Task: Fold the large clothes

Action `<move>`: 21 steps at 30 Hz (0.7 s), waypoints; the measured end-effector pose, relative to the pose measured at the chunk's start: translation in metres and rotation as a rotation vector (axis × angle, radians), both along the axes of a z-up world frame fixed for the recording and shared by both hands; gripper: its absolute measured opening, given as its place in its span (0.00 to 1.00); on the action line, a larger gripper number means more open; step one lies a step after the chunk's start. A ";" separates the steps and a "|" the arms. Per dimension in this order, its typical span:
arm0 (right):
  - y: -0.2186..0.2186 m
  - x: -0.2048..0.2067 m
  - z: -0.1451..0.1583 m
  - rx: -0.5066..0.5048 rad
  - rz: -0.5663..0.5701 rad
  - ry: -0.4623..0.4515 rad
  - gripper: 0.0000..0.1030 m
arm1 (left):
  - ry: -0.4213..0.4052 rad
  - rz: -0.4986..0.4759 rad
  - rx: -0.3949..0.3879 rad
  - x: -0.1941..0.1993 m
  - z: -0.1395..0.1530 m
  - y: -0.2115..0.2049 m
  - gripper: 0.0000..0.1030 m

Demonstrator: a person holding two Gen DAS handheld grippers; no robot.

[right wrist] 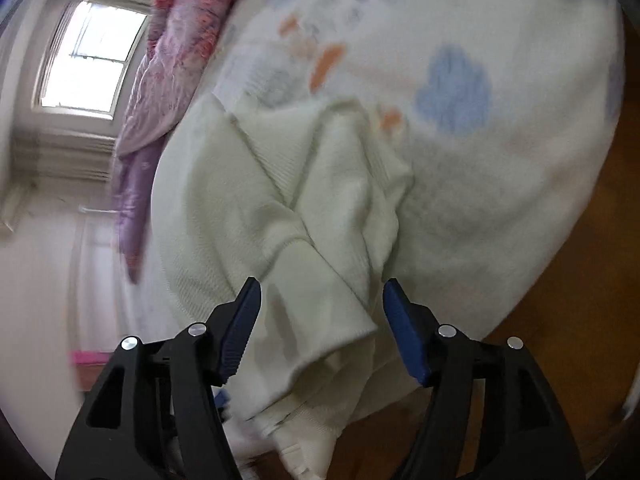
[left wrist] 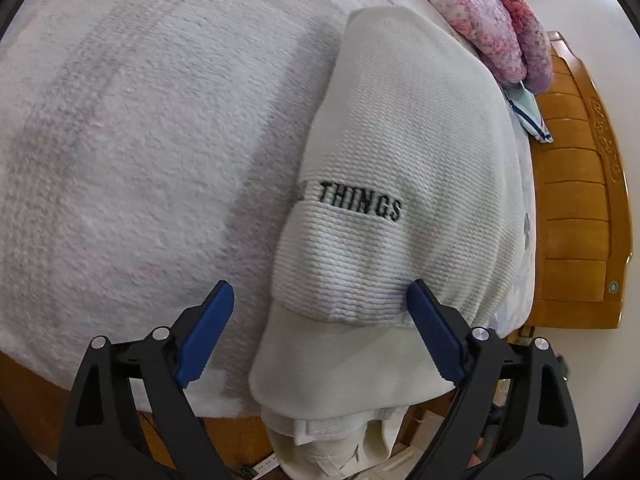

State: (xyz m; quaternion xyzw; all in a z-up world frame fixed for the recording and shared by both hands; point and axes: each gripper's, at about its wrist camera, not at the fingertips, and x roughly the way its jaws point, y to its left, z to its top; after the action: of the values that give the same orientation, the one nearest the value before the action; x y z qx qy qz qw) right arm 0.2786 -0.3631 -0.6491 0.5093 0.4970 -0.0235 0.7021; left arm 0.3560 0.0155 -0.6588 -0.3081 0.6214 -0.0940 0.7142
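Observation:
A cream ribbed knit sweater [left wrist: 400, 140] with black "THINGS" lettering lies folded in a long strip on the bed, and its near end hangs over the bed's edge. My left gripper [left wrist: 320, 286] is open wide just above that near end, blue pads on either side of the fold, the right pad close to the cloth. In the right wrist view the same sweater [right wrist: 248, 200] shows bunched folds. My right gripper [right wrist: 322, 282] is open, with a loose flap of the sweater lying between its pads and not pinched.
A white fuzzy blanket [left wrist: 140, 140] covers the bed left of the sweater. A pink and purple floral quilt [left wrist: 492, 12] is heaped at the far side. An orange wooden bed frame [left wrist: 576, 200] stands on the right. A printed sheet [right wrist: 460, 80] and a window [right wrist: 92, 56] appear in the right wrist view.

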 end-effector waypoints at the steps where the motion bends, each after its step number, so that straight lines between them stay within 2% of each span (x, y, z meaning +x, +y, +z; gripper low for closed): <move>1: -0.001 0.002 -0.005 0.013 0.003 0.020 0.62 | 0.011 0.005 -0.001 0.000 -0.001 -0.001 0.86; 4: -0.004 0.008 -0.020 0.049 0.014 0.047 0.68 | 0.023 0.013 -0.012 -0.001 -0.006 -0.004 0.86; 7: -0.002 0.007 -0.037 0.180 0.007 0.050 0.73 | 0.028 -0.002 0.000 0.000 -0.008 -0.006 0.86; 14: -0.007 -0.004 -0.046 0.350 -0.020 -0.024 0.75 | 0.030 -0.006 -0.011 0.015 -0.008 -0.017 0.86; 17: -0.006 -0.003 -0.055 0.367 -0.043 -0.033 0.79 | 0.035 -0.001 -0.023 0.019 -0.012 -0.022 0.87; 19: -0.003 0.001 -0.052 0.396 -0.048 -0.049 0.79 | 0.051 0.015 -0.039 0.019 -0.015 -0.023 0.87; 21: 0.002 0.003 -0.041 0.439 -0.038 -0.106 0.79 | 0.066 0.030 -0.073 0.020 -0.019 -0.021 0.87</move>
State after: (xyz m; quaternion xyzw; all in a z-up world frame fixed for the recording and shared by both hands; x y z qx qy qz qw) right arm 0.2817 -0.3611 -0.6902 0.6597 0.4430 0.0988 0.5990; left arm 0.3756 -0.0057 -0.6777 -0.3461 0.6361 -0.0959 0.6830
